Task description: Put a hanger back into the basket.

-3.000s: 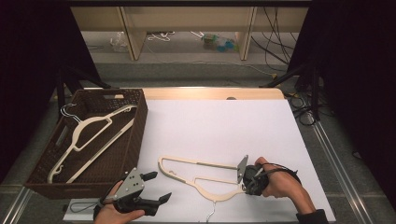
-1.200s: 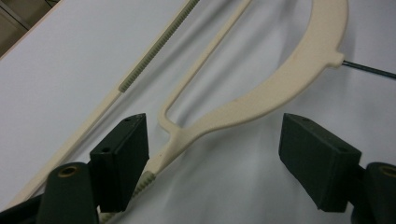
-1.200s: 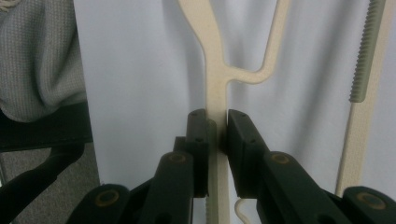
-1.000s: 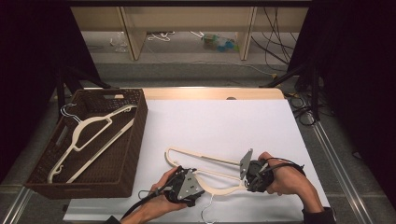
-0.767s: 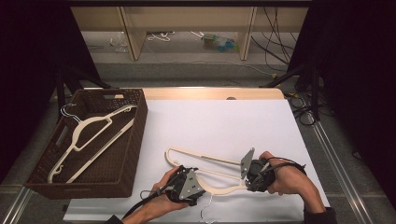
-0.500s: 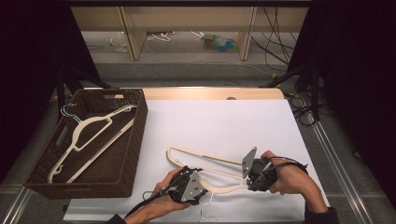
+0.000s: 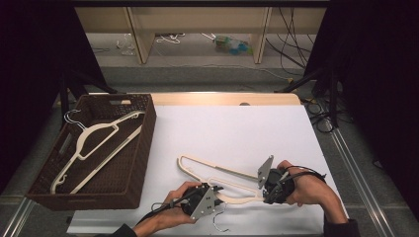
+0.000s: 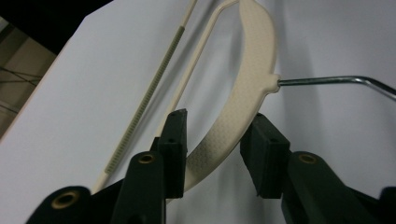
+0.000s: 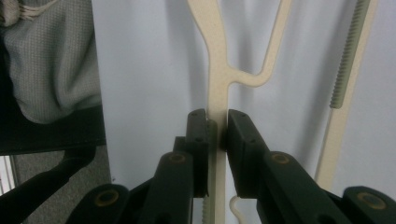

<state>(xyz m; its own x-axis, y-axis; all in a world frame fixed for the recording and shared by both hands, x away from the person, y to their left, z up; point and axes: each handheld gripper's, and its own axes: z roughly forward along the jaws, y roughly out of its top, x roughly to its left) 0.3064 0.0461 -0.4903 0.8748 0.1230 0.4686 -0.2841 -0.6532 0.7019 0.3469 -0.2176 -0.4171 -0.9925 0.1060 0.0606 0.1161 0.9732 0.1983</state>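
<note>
No legible text, label, brand mark, number or sign appears on any surface in the three views.

Your white table (image 7: 232, 133) fills the frame's middle. A brown basket (image 7: 141, 148) sits at its left edge; a cream hanger (image 7: 217, 170) lies lower centre.

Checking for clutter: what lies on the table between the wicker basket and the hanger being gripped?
In the high view, only bare white table separates the wicker basket from the hanger.
</note>
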